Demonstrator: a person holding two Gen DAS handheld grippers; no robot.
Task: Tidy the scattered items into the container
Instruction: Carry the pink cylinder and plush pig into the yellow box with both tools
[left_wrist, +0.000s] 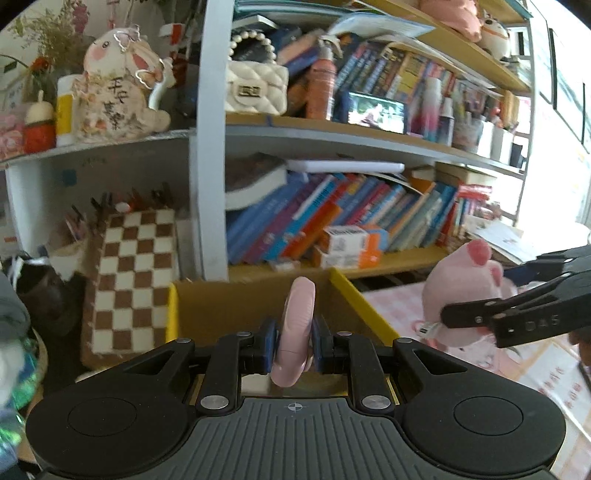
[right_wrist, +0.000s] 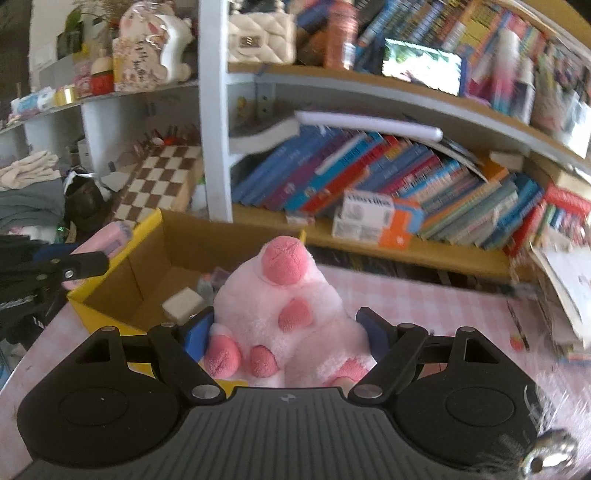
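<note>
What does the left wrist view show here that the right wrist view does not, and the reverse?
Only the left wrist view shows the flat pink oval disc pinched edge-on in the left tongs.

Only the right wrist view shows the inside of the yellow-rimmed cardboard box, with a white block on its floor, and the right tongs gripping the pink plush paw toy up close.

Both show the plush paw, the box, the brown-and-white checkered bag and the bookshelf.
</note>
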